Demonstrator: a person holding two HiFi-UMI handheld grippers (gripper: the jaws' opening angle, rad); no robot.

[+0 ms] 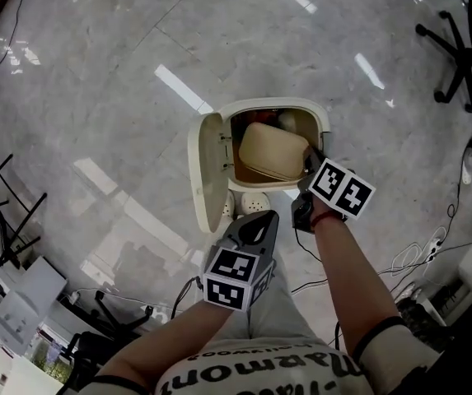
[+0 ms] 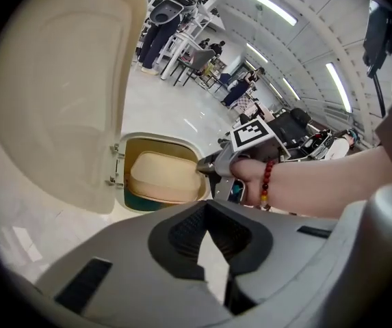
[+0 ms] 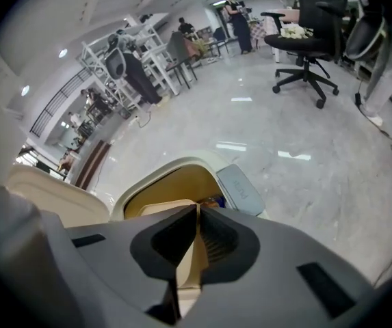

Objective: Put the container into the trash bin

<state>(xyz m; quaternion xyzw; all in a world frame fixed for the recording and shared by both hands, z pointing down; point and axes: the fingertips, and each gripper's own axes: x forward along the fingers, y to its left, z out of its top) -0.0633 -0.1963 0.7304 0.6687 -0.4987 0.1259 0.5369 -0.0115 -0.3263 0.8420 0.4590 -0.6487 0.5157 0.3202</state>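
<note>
Trash bin [image 1: 324, 118] stands on pale glossy floor [image 1: 95, 72], hinged lid [image 1: 207, 171] swung fully open to the person's left. Tan container [image 1: 268, 151] sits tilted in the bin mouth, partly inside, its upper part still above the rim. Right gripper [image 1: 308, 164] is at the container's right edge, jaws closed down on its thin rim. The right gripper view confirms this: the beige edge is pinched between the dark pads [image 3: 213, 234] and the bin opening lies right behind. Red bead bracelet [image 2: 265, 183] on the right wrist.

Left gripper [image 1: 262, 217] hovers just in front of the bin, near side, apart from the container and not touching the lid. Its jaws are drawn together at the tips with nothing between them; only floor shows through the slit in the left gripper view.

Office chair [image 1: 462, 48] at far right, well apart. Cables [image 1: 417, 253] on the floor at the person's right.
</note>
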